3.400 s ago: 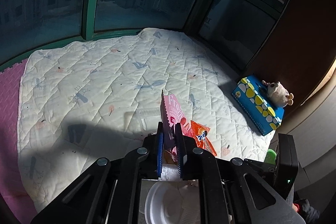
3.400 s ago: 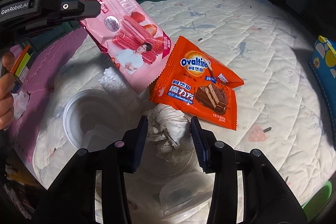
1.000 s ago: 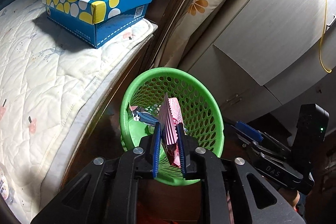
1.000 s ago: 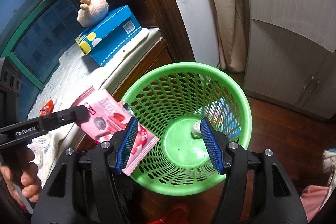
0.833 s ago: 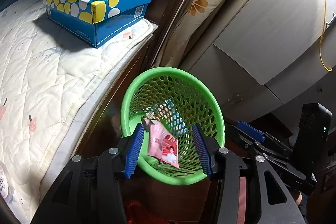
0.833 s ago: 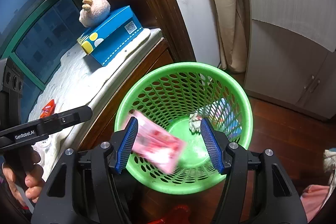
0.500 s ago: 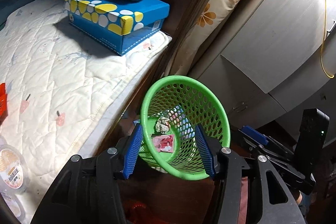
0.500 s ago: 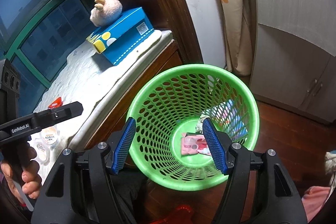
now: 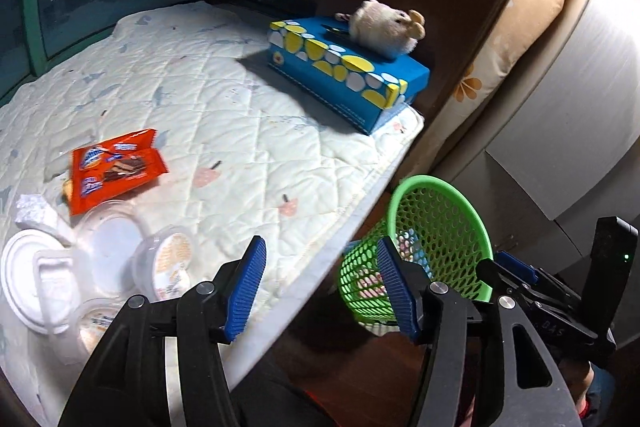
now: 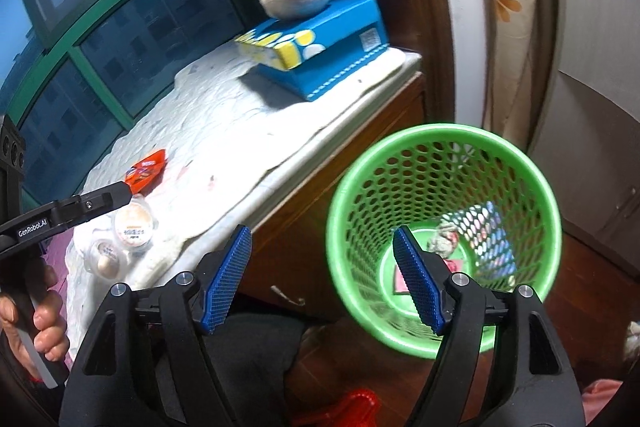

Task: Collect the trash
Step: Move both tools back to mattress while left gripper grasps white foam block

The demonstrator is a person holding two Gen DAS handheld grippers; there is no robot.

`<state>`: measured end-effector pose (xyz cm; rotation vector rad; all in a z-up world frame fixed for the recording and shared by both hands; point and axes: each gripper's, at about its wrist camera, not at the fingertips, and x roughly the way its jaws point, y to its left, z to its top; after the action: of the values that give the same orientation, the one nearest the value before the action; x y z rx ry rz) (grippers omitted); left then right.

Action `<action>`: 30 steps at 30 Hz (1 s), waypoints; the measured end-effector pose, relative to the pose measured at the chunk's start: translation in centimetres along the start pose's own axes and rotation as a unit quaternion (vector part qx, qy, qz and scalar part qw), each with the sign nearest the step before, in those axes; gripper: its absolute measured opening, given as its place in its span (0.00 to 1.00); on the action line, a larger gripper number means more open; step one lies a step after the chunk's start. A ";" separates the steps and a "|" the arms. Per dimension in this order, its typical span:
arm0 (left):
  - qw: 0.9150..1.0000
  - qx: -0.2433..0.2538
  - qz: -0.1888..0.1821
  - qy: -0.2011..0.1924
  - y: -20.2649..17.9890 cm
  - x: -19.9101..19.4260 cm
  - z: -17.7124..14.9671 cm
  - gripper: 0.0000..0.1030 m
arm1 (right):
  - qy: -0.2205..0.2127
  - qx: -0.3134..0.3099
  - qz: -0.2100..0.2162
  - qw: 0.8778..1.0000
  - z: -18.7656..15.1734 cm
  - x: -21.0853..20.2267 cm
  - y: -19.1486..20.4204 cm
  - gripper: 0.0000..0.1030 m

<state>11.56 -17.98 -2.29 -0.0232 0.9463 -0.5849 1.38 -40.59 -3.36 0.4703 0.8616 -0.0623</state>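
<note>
A green mesh basket (image 10: 440, 147) stands on the floor beside the bed; it also shows in the left wrist view (image 9: 460, 203). Inside lie a pink wrapper (image 10: 400, 281), a crumpled tissue (image 10: 442, 241) and a blue packet (image 10: 490, 241). An orange Ovaltine wrapper (image 9: 114, 169) lies on the white quilt (image 9: 224, 115), with several plastic cups and lids (image 9: 160, 263) near the bed edge. My left gripper (image 9: 320, 287) is open and empty over the bed edge. My right gripper (image 10: 324, 279) is open and empty beside the basket.
A blue tissue box (image 9: 348, 75) with a plush toy (image 9: 384, 27) on it sits at the quilt's far corner. A curtain (image 10: 508, 7) and grey cabinet doors (image 10: 600, 131) stand behind the basket. Dark windows (image 10: 120, 39) line the far side.
My left gripper opened over the basket and the pink wrapper fell in. Both grippers have since swung left toward the bed, bringing the orange wrapper and cups into view.
</note>
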 end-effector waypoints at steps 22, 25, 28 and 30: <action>0.976 -0.097 0.196 -0.026 19.1 -4.5 2.2 0.81 | 0.027 -0.081 0.087 0.993 2.0 4.2 11.2 0.73; 0.976 -0.078 0.205 -0.011 19.2 -3.2 2.2 0.82 | 0.032 -0.090 0.094 0.991 2.3 4.8 12.5 0.73; 0.975 -0.079 0.206 -0.001 20.0 -2.5 2.3 0.82 | 0.037 -0.099 0.100 0.989 2.6 5.4 13.6 0.73; 0.977 -0.080 0.197 0.008 20.5 -2.0 2.4 0.82 | 0.041 -0.104 0.105 0.988 2.8 6.0 14.3 0.73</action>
<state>21.94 -0.24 -4.84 0.0257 0.9784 -0.1421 10.71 -28.12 -0.89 0.3671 0.8837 0.2395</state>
